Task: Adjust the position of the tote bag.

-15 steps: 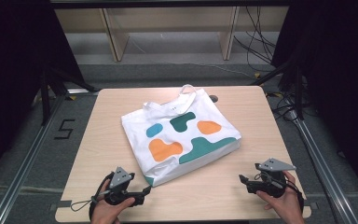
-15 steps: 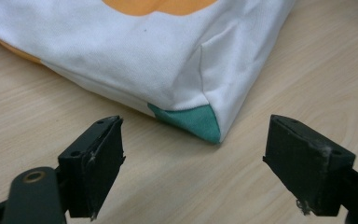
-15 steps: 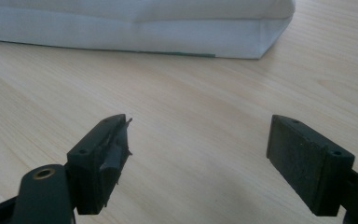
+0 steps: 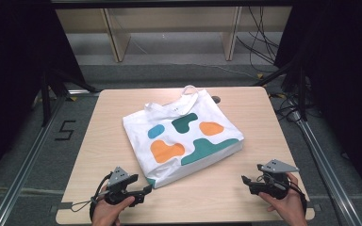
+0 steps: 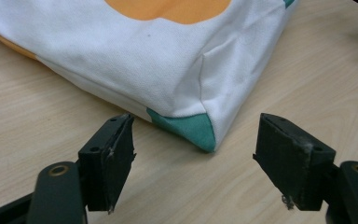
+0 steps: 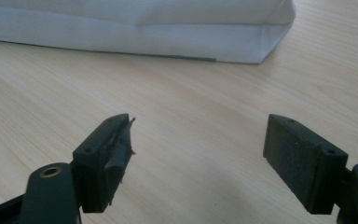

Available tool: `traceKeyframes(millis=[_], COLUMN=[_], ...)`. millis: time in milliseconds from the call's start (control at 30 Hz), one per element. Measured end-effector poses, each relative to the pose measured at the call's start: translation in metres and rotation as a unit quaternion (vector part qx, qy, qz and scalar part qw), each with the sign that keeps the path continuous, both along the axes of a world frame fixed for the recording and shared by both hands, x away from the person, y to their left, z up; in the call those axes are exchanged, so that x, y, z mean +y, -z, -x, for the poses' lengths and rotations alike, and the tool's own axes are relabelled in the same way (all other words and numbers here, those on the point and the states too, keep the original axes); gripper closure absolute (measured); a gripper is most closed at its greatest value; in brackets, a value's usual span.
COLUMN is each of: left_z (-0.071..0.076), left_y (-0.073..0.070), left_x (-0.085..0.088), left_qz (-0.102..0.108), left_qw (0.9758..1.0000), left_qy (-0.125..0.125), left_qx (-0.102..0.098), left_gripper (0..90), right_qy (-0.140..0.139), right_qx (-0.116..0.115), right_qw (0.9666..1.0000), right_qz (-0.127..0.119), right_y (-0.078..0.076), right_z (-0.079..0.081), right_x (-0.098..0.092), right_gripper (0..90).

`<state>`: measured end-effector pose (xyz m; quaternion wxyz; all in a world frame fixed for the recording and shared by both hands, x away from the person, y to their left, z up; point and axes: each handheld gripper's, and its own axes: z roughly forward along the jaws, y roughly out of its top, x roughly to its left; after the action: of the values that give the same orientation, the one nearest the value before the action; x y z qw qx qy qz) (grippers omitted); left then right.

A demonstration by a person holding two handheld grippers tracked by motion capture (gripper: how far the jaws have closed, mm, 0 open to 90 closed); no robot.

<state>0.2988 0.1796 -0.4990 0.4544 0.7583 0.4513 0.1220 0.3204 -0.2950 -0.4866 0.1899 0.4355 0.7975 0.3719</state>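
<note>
nothing moved; tote bag [image 5: 177,70] corner just ahead of open left fingers [image 5: 107,158].

Tote bag [image 5: 158,60] runs off the top and left edges in left gripper view, its orange print cut (shape can't be told). Right gripper view crops the bag at the top too. Both forearms are cut off at the high view's bottom edge.

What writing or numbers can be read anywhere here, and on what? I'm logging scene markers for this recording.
"5": a dark numeral on the grey floor left of the table.
The tote bag carries teal, blue and orange blobs but no legible words; nothing readable shows in the two gripper views.
</note>
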Motion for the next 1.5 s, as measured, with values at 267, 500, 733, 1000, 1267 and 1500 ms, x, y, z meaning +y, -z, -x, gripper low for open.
traceKeyframes(millis=[267, 500, 733, 1000, 1267, 1500], left_z=[-0.009, -0.023, -0.034, -0.036, -0.021, -0.013], left_y=[0.001, 0.003, 0.006, 0.007, 0.005, 0.006], left_x=[-0.002, -0.007, -0.012, -0.023, -0.034, -0.069], left_qz=[0.002, -0.035, -0.081, -0.138, -0.119, -0.115], left_qw=[1.0, 0.9993, 0.9964, 0.9878, 0.988, 0.983], left_qy=[0.002, -0.002, 0.016, 0.056, 0.083, 0.133], left_qx=[0.005, -0.011, -0.019, -0.046, -0.052, -0.053], left_gripper=[35.0, 41.9, 62.6, 83.5, 87.2, 87.1], right_qy=[-0.007, 0.007, -0.007, -0.013, 0.001, -0.002], right_qx=[-0.002, 0.01, 0.008, 0.008, 0.0, 0.004], right_qw=[1.0, 0.9999, 0.9999, 0.9998, 1.0, 1.0], right_qz=[0.006, 0.002, 0.009, 0.009, 0.008, 0.006], right_y=[0.002, 0.002, 0.003, 0.003, 0.004, 0.002], right_z=[-0.001, 0.0, -0.001, -0.002, 0.0, -0.002], right_x=[0.001, 0.003, 0.004, 0.003, 0.003, 0.001], right_gripper=[24.2, 24.2, 24.2, 24.2, 24.3, 24.6])
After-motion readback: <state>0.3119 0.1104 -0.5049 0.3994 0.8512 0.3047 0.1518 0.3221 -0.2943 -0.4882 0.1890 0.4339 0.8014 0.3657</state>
